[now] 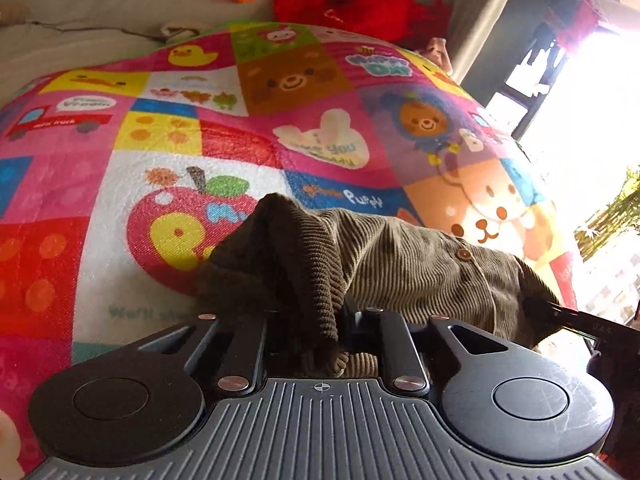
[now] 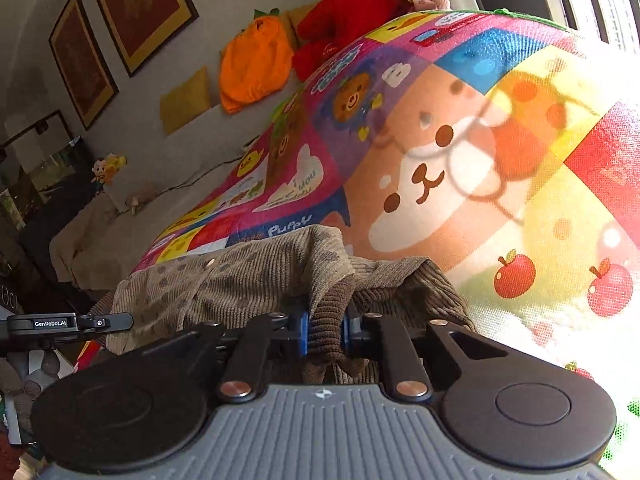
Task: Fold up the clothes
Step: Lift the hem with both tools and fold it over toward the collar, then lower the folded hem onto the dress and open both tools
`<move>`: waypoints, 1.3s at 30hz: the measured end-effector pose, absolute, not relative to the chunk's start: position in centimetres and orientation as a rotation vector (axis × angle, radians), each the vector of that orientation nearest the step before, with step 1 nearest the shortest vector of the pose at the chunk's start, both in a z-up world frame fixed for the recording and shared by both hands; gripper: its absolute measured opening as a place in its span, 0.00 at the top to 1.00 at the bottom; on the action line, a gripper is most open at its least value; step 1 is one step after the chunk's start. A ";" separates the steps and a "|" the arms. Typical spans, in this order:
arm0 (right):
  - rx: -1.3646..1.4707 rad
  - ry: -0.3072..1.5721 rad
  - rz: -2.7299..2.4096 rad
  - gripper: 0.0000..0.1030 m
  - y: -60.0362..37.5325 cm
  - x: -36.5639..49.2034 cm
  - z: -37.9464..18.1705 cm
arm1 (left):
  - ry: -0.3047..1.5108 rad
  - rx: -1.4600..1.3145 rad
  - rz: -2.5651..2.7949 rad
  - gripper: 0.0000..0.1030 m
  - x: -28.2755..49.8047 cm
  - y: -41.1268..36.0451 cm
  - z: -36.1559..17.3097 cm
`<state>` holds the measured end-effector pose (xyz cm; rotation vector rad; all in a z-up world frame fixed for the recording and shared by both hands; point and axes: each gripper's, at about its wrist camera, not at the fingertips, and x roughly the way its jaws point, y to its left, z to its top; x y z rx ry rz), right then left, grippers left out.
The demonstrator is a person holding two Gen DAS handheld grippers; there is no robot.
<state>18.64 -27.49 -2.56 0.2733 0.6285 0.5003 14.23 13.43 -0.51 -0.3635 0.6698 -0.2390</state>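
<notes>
Item one: my left gripper [image 1: 316,344], fingers clenched on a bunched fold of the brown corduroy garment [image 1: 400,264], cloth pinched between them and spilling over the near side.

Item two: my right gripper [image 2: 324,336], blue-edged fingers [image 2: 303,334] likewise clamped on a ridge of the same garment [image 2: 240,280], which shows a faint dotted pattern on this side.

Item three: the garment itself, stretched between both grippers, lying low over the near edge of the patchwork play mat [image 1: 180,128]. One small round button [image 1: 464,254] shows near its placket in the left view.

Item four: the mat, bright squares with an apple, bears, a duck and a puppy.

Item five: beyond the mat's far edge, an orange cushion [image 2: 256,68] and a red plush item [image 2: 352,16]; I cannot tell what they rest on.

Item six: framed pictures [image 2: 136,4] on the wall, right view only.
</notes>
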 end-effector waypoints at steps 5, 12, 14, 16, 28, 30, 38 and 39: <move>0.268 0.549 0.576 0.89 -28.7 14.8 0.5 | 0.579 -0.335 -0.302 0.87 9.6 12.7 3.0; 0.300 0.554 0.602 0.89 -31.1 9.4 0.4 | 0.613 -0.345 -0.340 0.87 4.0 12.5 1.6; 0.301 0.598 0.592 0.89 -31.3 8.4 -1.1 | 0.651 -0.334 -0.334 0.87 3.2 12.5 0.2; 0.288 0.648 0.574 0.89 -31.0 7.6 -2.9 | 0.694 -0.321 -0.318 0.85 2.8 12.7 -1.3; 0.174 0.587 0.477 0.47 -32.3 6.1 -2.3 | 0.529 -0.292 -0.342 0.44 2.9 13.7 3.0; 0.192 0.542 0.463 0.39 -32.5 6.6 -1.1 | 0.499 -0.322 -0.380 0.37 4.1 12.8 3.5; 0.331 0.497 0.651 0.00 -27.8 10.5 0.1 | 0.715 -0.341 -0.436 0.13 9.6 6.7 -2.4; 0.334 0.530 0.656 0.00 -27.0 11.3 -0.5 | 0.746 -0.332 -0.418 0.13 10.0 6.5 -3.4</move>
